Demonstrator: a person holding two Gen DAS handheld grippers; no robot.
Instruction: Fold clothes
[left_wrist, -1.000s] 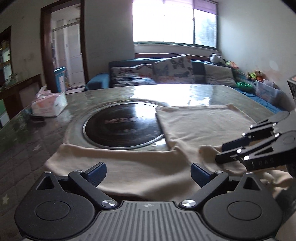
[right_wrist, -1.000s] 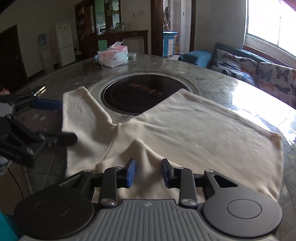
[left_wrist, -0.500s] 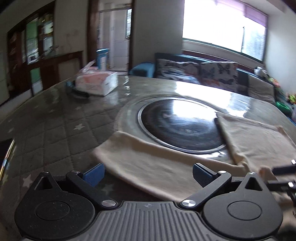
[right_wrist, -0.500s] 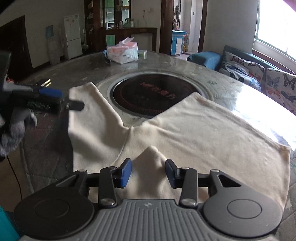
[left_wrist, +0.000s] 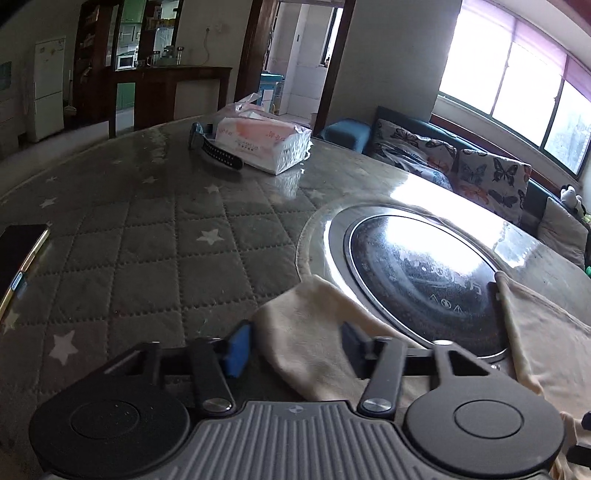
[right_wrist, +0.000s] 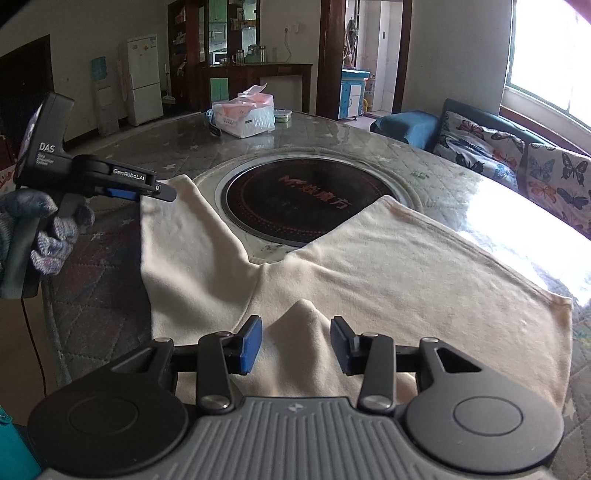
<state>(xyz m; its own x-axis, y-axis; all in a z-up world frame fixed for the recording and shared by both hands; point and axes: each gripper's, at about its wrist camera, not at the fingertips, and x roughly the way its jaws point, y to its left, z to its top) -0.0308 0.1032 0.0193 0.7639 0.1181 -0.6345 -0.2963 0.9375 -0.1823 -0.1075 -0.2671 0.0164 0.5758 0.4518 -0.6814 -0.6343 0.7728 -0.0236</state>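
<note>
Left gripper (left_wrist: 293, 347) closing around the cream garment's (right_wrist: 369, 266) sleeve end — bite both layers; right gripper (right_wrist: 295, 345) part-open, astride a fabric peak, unpinched.

Cream garment (right_wrist: 388, 266), grey star-quilted table cover (left_wrist: 147, 258), black round hob (right_wrist: 306, 206), butterfly-print cushions (left_wrist: 491, 181).

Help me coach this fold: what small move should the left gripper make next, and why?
Probably finish the pinch before lifting. The left gripper is closing with the end of the cream garment's sleeve between its blue pads, but gaps still show on both sides. The right gripper straddles a raised peak of cloth and looks equally unclamped, so lifting now would likely drop the sleeve.
</note>
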